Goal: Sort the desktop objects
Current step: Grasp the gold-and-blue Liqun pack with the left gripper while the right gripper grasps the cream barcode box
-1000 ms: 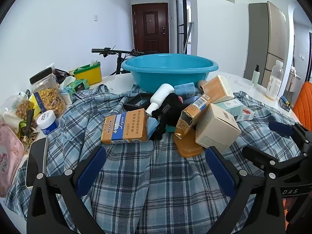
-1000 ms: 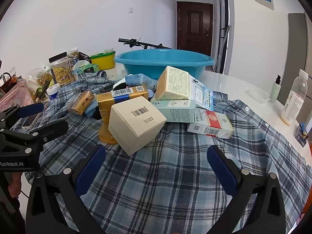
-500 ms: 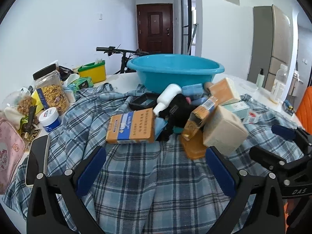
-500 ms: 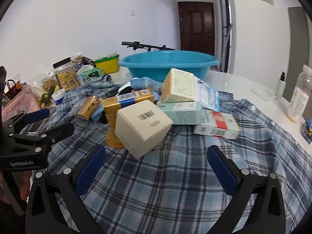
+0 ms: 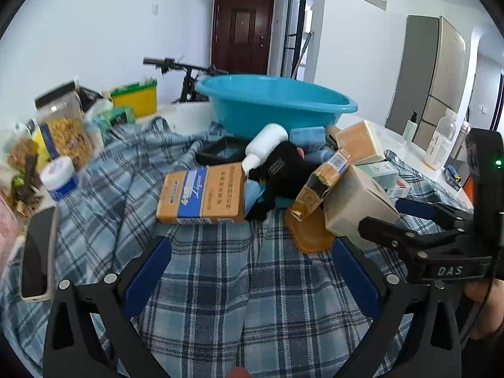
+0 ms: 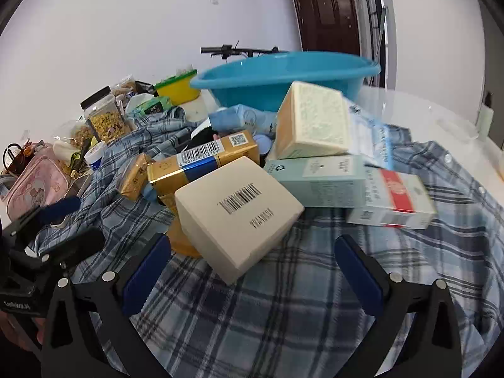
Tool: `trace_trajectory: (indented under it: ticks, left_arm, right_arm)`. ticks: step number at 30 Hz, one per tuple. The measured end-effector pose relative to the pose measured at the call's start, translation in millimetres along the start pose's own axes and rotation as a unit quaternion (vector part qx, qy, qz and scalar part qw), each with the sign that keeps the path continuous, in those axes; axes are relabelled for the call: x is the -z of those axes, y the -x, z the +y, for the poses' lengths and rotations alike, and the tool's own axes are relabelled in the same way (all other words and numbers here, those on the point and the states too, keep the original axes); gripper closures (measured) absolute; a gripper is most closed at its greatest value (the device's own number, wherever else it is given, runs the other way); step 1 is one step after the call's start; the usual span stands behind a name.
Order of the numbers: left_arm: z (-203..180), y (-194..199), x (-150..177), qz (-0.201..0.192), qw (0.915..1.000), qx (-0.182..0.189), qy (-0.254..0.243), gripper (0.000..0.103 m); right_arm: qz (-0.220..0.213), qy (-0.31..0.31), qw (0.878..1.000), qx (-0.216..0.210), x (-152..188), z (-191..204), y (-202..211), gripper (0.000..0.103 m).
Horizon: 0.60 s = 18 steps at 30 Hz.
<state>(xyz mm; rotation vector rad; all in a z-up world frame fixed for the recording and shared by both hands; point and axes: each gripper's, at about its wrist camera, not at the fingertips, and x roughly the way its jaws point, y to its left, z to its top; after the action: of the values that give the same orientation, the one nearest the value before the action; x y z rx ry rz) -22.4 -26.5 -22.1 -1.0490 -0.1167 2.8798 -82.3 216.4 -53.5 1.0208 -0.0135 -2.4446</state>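
A pile of boxes lies on a blue plaid shirt (image 5: 220,283) in front of a blue basin (image 5: 274,104). In the left wrist view an orange and blue box (image 5: 201,193) lies just ahead of my open, empty left gripper (image 5: 250,271). In the right wrist view a cream cube box (image 6: 236,214) with a barcode sits just beyond my open, empty right gripper (image 6: 252,271). Behind it lie a gold box (image 6: 201,163), a pale green box (image 6: 318,179), a red and white box (image 6: 393,201) and a yellow box (image 6: 312,123). The right gripper also shows in the left wrist view (image 5: 412,220).
At the left stand a jar of cereal (image 5: 64,126), a white tub (image 5: 60,176), a phone (image 5: 37,252) and a yellow-green box (image 5: 135,97). A pink pouch (image 6: 37,186) lies at the far left. A white bottle (image 5: 264,148) and a black item (image 5: 283,170) lie in the pile. A clear bottle (image 5: 441,141) stands at the right.
Both grippers have moved forward toward the pile, so the boxes look larger and nearer. The right gripper has swung closer to the cream cube box. Nothing has been taken hold of.
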Motion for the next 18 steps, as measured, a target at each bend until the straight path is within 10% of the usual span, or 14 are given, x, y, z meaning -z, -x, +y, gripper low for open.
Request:
trace_trajectory:
  ticks: [9, 13, 18]
  left_arm:
    - [8.1, -13.1, 3.1, 0.013, 0.9998, 0.014, 0.004, 0.000]
    - [11.5, -15.0, 1.4, 0.015, 0.9994, 0.028, 0.013, 0.000]
    - [20.1, -18.7, -1.2, 0.019, 0.9988, 0.034, 0.030, 0.000]
  right_arm:
    - [0.018, -0.014, 0.999, -0.031, -13.1, -3.5, -28.6, 0.000]
    - [0.030, -0.023, 0.998, -0.058, -13.7, -5.3, -35.4, 0.022]
    - [-0.010, -0.002, 0.999, -0.047, -13.9, 1.2, -20.1, 0.022]
